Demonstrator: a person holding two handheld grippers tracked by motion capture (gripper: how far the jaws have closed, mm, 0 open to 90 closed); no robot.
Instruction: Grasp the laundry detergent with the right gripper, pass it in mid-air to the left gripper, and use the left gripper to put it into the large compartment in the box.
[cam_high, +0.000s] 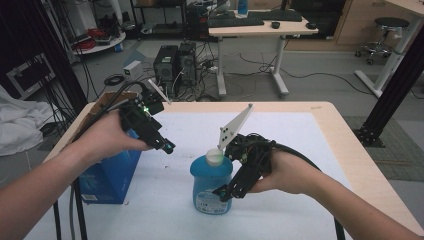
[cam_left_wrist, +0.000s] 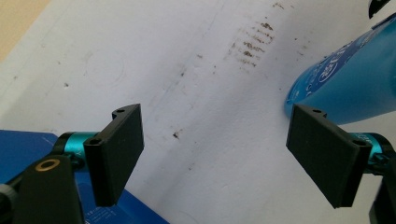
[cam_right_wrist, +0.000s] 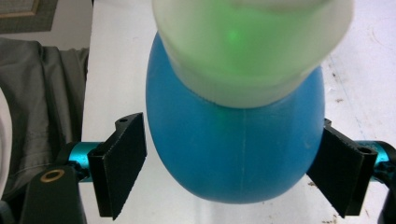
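Blue bottle (cam_high: 211, 184) stands upright mid-tabletop, nearer the front edge, likely so the right gripper (cam_high: 223, 192) can straddle its body from the side: 2 jaws flank it, right one about touching, left one a sliver off, not yet clamped. Left gripper (cam_high: 167, 146) hovers beside it, jaws wide, nothing between them, over a blue box (cam_high: 111, 174) at the left edge. Bottle: bulbous, glossy, translucent white cap (cam_high: 214, 156), white-printed label.
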